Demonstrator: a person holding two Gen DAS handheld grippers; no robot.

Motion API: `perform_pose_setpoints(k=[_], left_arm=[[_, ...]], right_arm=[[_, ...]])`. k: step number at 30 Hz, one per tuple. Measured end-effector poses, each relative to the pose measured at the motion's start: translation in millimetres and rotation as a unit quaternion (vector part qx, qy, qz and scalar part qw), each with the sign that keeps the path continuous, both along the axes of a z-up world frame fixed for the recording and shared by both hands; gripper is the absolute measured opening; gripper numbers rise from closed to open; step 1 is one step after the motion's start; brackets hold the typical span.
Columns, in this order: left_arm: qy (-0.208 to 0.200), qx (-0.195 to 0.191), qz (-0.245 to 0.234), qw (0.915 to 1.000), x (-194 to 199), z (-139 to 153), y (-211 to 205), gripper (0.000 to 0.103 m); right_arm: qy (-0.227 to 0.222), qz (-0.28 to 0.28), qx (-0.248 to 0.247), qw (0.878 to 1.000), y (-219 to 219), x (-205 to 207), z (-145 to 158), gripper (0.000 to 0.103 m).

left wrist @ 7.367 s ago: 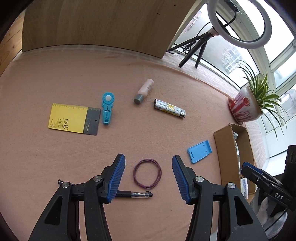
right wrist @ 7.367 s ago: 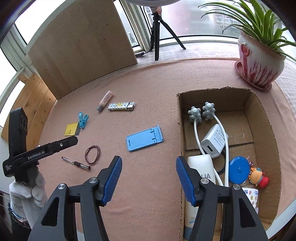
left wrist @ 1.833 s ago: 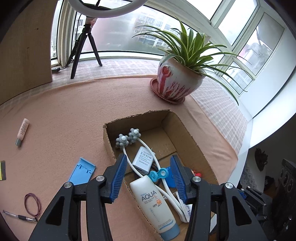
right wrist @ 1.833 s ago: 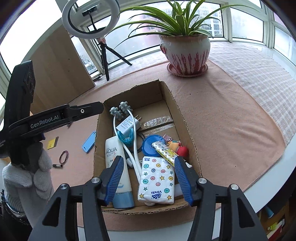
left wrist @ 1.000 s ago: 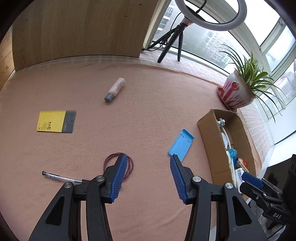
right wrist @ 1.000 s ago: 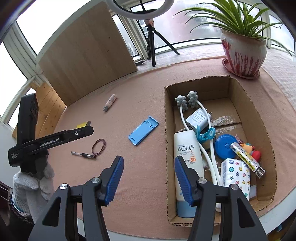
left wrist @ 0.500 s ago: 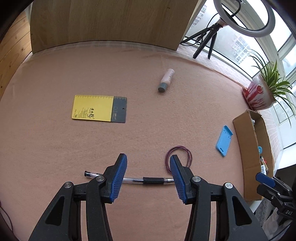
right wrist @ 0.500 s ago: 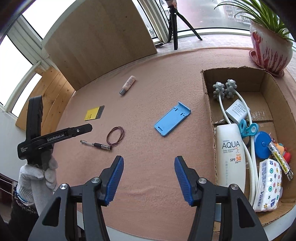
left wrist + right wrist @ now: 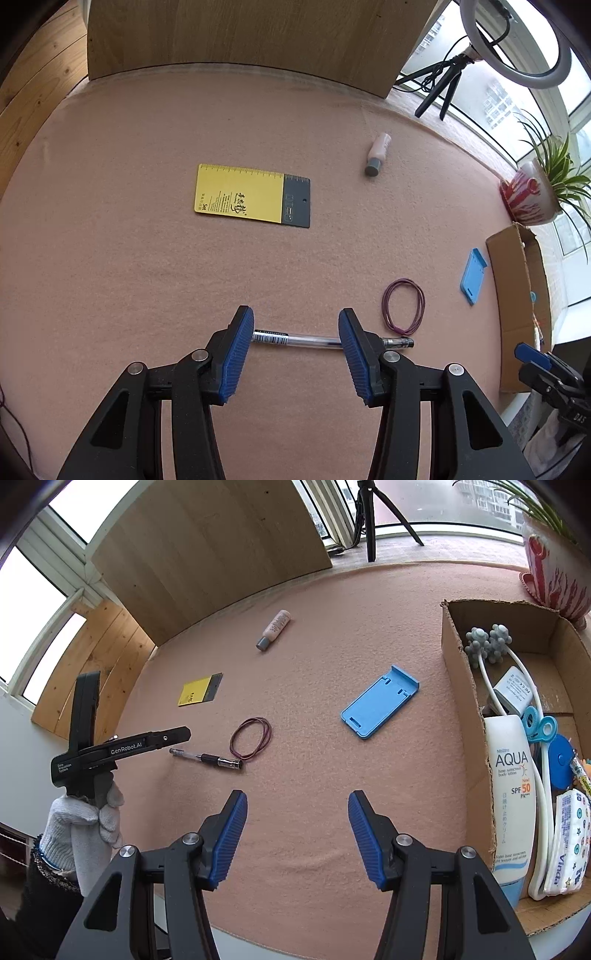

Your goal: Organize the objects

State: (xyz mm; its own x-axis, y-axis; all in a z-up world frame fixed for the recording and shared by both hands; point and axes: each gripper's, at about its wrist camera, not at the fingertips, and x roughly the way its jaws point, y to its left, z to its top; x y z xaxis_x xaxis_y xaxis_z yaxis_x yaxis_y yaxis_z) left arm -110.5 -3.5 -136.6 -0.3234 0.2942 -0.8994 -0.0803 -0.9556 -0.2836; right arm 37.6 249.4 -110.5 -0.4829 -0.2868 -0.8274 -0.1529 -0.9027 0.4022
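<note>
Left gripper [image 9: 295,328]: I see its jaws spread wide, hovering over the pen with one blue pad off each side of the barrel; whether the pads touch the felt I cannot tell.
Pen [image 9: 306,339]: lying flat on the pink felt [image 9: 147,277], crosswise between the left pads. Its left end is hidden behind the left pad and part of the grip behind the right pad; only the clear barrel and the tip beyond show.
Right gripper [image 9: 297,805]: jaws spread, nothing between them, held above bare felt near the table's front edge.
Hair band [image 9: 403,305]: a purple loop just beside the pen's tip; from my right camera it looks to touch the pen, but I cannot be sure.
Phone stand [image 9: 380,700]: blue, flat on the felt between the band and the box.
Yellow card [image 9: 252,195]: flat, well apart from the pen, print too small to read.
Small tube [image 9: 274,629]: on its side, far across the felt.
Cardboard box [image 9: 458,657]: at the right edge, its far wall cut off by the frame; inside I make out a sunscreen tube [image 9: 511,794], a tissue pack and a massager, the rest overlapping.
</note>
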Motion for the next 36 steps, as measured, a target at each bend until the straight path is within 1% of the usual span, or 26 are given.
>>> perform_pose_setpoints(k=[3,5,10,14,17,20,25,28,32,34,36], left_arm=[[-0.011,0.023,0.005,0.9996,12.0,-2.6,-1.2,0.051],[-0.019,0.026,0.009,0.9994,14.7,-8.3,-3.9,0.051],[-0.027,0.033,0.019,0.9989,14.7,-17.0,-6.0,0.051],[-0.031,0.041,0.021,0.9985,11.7,-20.0,-4.6,0.051],[-0.038,0.05,0.026,0.9977,7.9,-24.2,-6.7,0.051],[-0.043,0.058,0.029,0.997,6.0,-27.7,-8.9,0.051],[-0.043,0.063,0.026,0.9967,0.6,-28.7,-11.4,0.051],[-0.042,0.06,0.026,0.997,-6.0,-28.6,-12.7,0.051],[-0.04,0.05,0.028,0.9976,-14.2,-26.9,-13.0,0.051],[-0.04,0.051,0.025,0.9976,-15.4,-26.5,-14.7,0.051],[-0.041,0.051,0.027,0.9975,-15.4,-26.8,-18.1,0.051]], right_arm=[[0.001,0.004,-0.006,1.0,-2.5,-3.9,-0.7,0.053],[0.002,0.016,-0.011,1.0,-7.5,-9.7,-1.8,0.053],[0.004,0.077,0.0,0.997,-39.0,-31.7,-9.6,0.053],[-0.005,0.116,0.013,0.993,-67.2,-53.4,-24.1,0.039],[-0.015,0.129,0.012,0.992,-80.7,-67.7,-35.7,0.034],[-0.03,0.134,0.013,0.99,-91.4,-78.0,-47.3,0.029],[-0.041,0.135,0.009,0.99,-103.7,-84.0,-57.3,0.029],[-0.047,0.148,-0.008,0.988,-112.2,-82.6,-59.3,0.028],[-0.047,0.167,-0.012,0.985,-125.9,-78.7,-60.3,0.028],[-0.039,0.156,-0.005,0.987,-125.1,-76.4,-55.5,0.028],[-0.019,0.145,-0.007,0.989,-118.9,-76.7,-45.6,0.028]])
